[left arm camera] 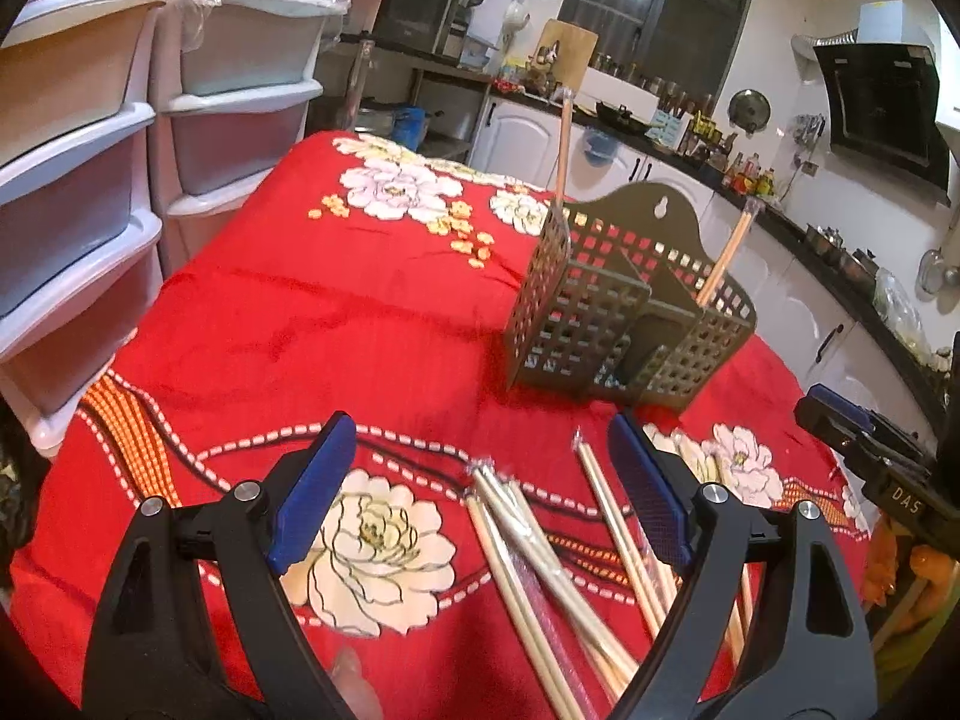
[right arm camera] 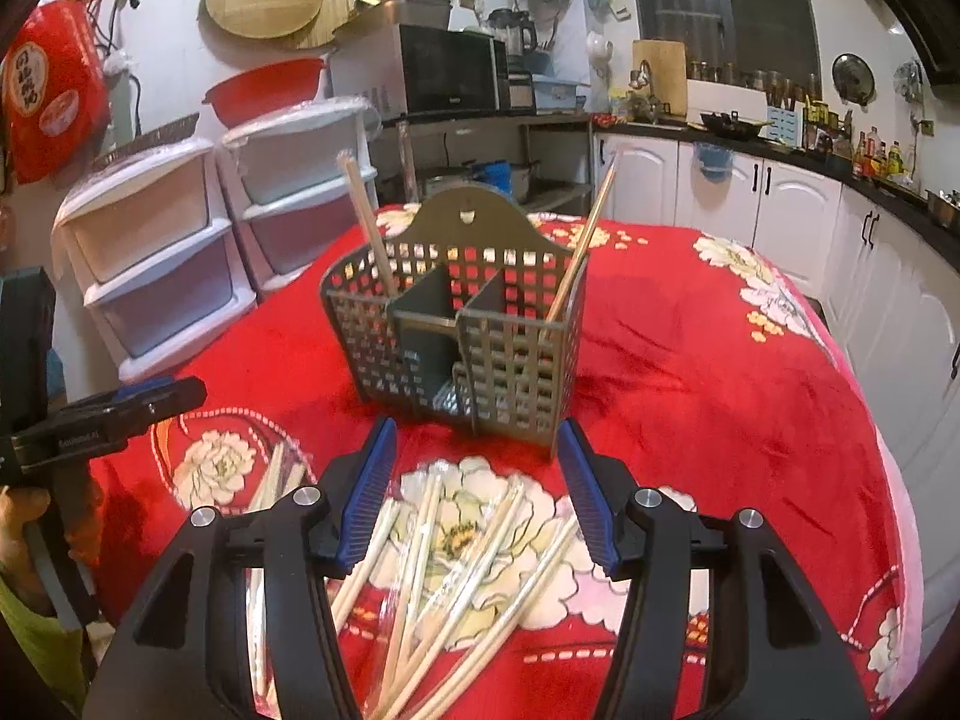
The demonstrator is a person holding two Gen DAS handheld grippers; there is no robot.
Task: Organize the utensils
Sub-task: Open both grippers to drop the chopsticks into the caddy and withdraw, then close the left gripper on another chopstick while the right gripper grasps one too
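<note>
- Both claws empty: left claw (left arm camera: 474, 480) spread wide, right claw (right arm camera: 477, 486) spread wide.
- Chopsticks (right arm camera: 456, 564) lie loose on the cloth (right arm camera: 690, 372), below and between the right fingers.
- Holder (right arm camera: 462, 330) stands just ahead, one pair in each outer compartment.
- Step, as judged: selecting a pair.
- Next move: lower, close on one pair only.

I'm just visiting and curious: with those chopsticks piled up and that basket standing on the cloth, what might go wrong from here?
1. The loose chopsticks lie crossed over one another, some in clear wrappers, so the open right gripper might catch several, or one could slip.
2. The basket stands free on a soft tablecloth; a nudge could tip it.
3. The two chopsticks already inside lean outward and could be knocked.
</note>
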